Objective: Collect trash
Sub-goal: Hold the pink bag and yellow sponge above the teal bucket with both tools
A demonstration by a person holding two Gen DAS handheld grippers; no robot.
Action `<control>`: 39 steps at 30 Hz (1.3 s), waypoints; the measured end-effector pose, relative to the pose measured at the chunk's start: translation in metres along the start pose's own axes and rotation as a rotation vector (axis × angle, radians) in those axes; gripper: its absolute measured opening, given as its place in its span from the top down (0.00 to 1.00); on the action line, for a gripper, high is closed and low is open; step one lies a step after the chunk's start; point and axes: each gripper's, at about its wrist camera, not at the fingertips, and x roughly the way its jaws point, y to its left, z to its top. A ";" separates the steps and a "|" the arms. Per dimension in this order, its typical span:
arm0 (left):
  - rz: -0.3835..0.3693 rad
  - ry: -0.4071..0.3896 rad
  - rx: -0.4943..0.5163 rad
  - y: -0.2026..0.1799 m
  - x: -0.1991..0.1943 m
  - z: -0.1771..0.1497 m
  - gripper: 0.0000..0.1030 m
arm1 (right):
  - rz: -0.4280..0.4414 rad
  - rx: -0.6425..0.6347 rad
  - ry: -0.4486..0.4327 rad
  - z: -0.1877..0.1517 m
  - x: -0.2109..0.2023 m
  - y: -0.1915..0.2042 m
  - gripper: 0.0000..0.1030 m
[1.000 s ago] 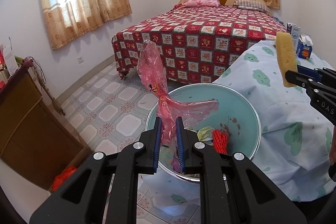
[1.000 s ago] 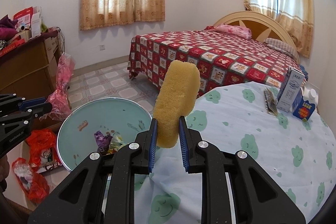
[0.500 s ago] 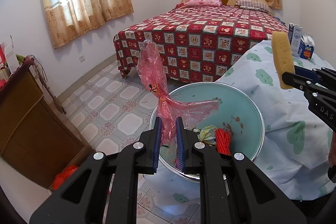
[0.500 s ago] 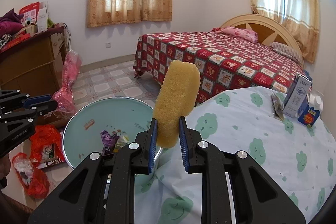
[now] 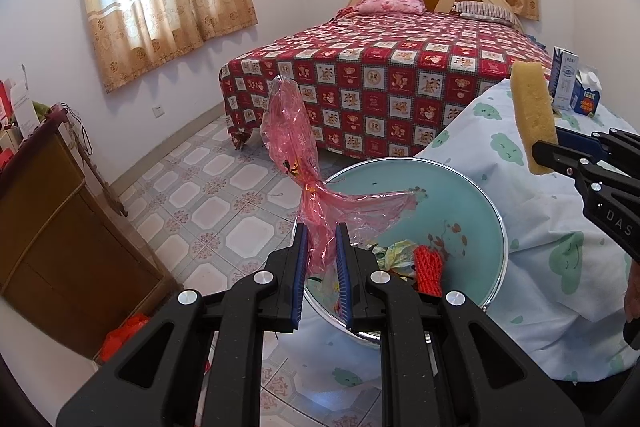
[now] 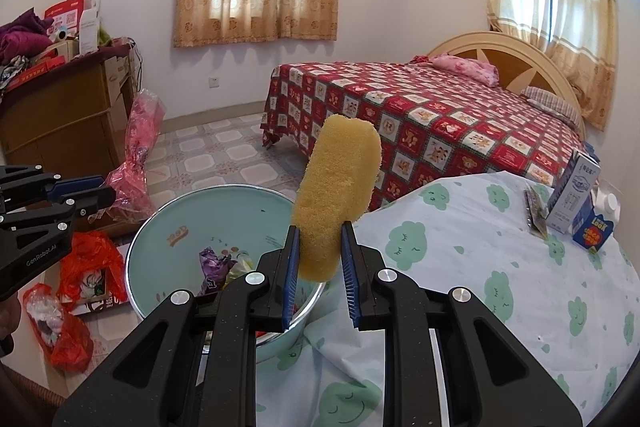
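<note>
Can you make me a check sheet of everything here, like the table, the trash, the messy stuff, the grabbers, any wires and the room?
Surface: table under a cloth with green clouds.
Job's things: teal basin beside the table, wrappers inside; pink plastic bag; yellow sponge.
Clutter: two cartons at the table's far edge; red bags on the floor.
Grippers: left gripper shut on the pink plastic bag; right gripper shut on the yellow sponge.
Cables: thin cords hang by the wooden cabinet.
Surroundings: bed, curtained windows, tiled floor.
</note>
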 end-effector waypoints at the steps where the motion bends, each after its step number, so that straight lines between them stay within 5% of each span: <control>1: 0.001 0.000 -0.001 0.001 0.000 0.000 0.86 | 0.001 -0.002 0.000 0.000 0.001 0.000 0.80; 39: 0.026 -0.033 0.002 0.005 -0.014 -0.001 0.86 | 0.033 -0.053 0.002 0.012 0.019 0.024 0.80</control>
